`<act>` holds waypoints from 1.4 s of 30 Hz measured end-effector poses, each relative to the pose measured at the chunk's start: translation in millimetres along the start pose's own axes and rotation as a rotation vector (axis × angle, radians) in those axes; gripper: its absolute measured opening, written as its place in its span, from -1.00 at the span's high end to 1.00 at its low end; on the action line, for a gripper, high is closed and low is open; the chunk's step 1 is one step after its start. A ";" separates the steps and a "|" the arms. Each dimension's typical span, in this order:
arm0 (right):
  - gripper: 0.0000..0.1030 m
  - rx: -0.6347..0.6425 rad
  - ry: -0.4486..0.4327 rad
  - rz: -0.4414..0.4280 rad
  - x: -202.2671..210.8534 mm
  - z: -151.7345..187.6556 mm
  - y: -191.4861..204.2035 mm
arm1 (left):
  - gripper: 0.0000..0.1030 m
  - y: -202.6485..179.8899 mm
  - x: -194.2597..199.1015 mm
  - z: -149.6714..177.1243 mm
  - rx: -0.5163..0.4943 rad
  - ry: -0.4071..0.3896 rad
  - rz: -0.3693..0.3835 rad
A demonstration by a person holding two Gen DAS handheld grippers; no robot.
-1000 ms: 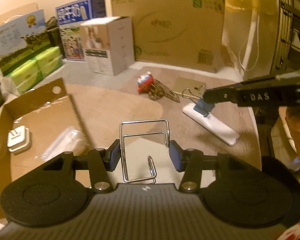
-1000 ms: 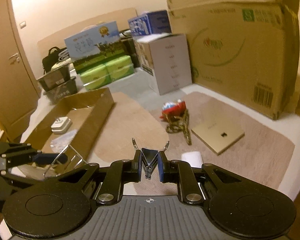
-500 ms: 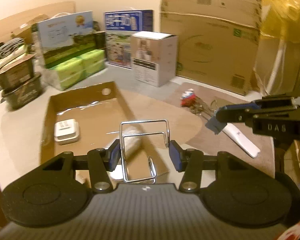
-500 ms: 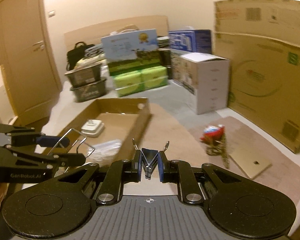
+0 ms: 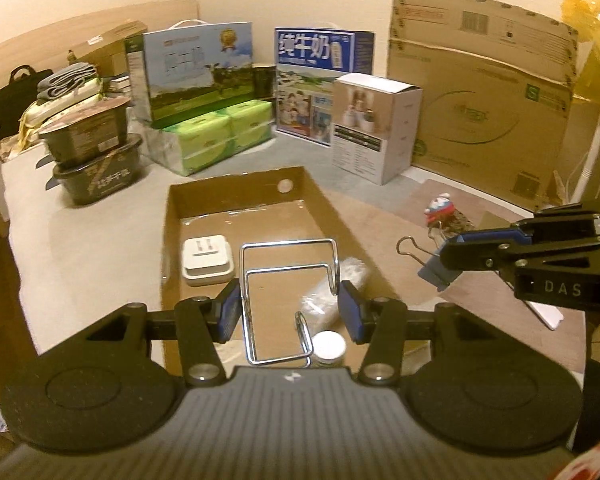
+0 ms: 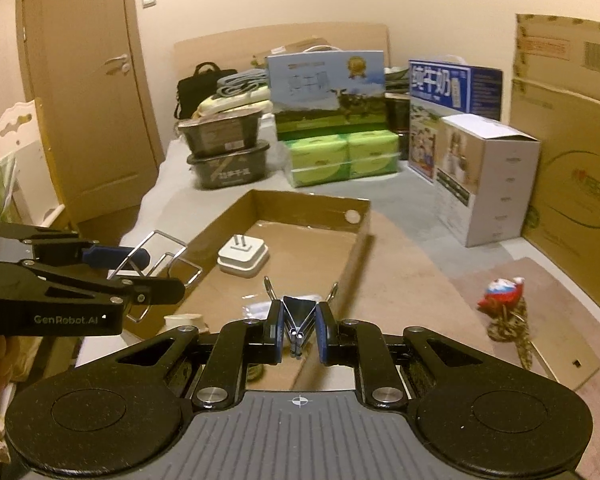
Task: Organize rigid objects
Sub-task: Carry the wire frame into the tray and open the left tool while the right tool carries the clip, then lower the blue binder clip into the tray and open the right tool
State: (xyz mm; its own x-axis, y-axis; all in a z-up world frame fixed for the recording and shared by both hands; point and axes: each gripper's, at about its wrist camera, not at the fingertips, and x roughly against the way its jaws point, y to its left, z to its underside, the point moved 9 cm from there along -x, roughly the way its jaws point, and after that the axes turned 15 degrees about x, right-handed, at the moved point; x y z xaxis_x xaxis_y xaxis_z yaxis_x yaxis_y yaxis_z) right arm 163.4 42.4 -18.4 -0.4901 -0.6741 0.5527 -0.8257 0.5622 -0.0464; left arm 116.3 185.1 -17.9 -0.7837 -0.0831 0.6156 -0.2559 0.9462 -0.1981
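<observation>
Both grippers have swung over the cardboard tray (image 5: 172,216): left gripper (image 5: 288,312) pinching the wire rack (image 5: 288,256), right gripper (image 6: 298,338) clamped on the binder clip (image 6: 298,316) (charger (image 5: 207,258) at eleven o'clock); release seems next.

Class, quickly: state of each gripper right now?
Left gripper: closed on the wire rack.
Right gripper: closed on the binder clip.

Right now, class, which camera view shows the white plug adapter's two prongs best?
The right wrist view: the white plug adapter sits in the cardboard tray, seen from the side, prongs standing upright. The left wrist view shows it more from above, so the prongs appear only as short dark marks.
</observation>
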 end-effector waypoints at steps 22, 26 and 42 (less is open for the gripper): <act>0.69 0.029 0.038 -0.051 -103.8 -35.4 -5.4 | 0.08 46.8 -71.3 -25.0 0.032 0.039 -0.051; 0.69 0.018 0.051 -0.052 -118.4 -33.9 -12.0 | 0.06 50.0 -85.9 -28.3 0.045 0.034 -0.048; 0.69 -0.012 0.063 -0.064 -130.8 -31.5 -16.6 | -0.10 66.1 -77.3 -21.3 0.057 0.021 -0.089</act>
State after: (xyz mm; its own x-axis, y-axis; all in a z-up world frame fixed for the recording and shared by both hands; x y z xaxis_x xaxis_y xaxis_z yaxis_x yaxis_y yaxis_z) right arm 250.0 136.3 -63.7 -0.4177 -0.6775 0.6054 -0.8511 0.5250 0.0002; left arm 172.1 260.7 -62.3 -0.7445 -0.1589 0.6485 -0.3563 0.9159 -0.1846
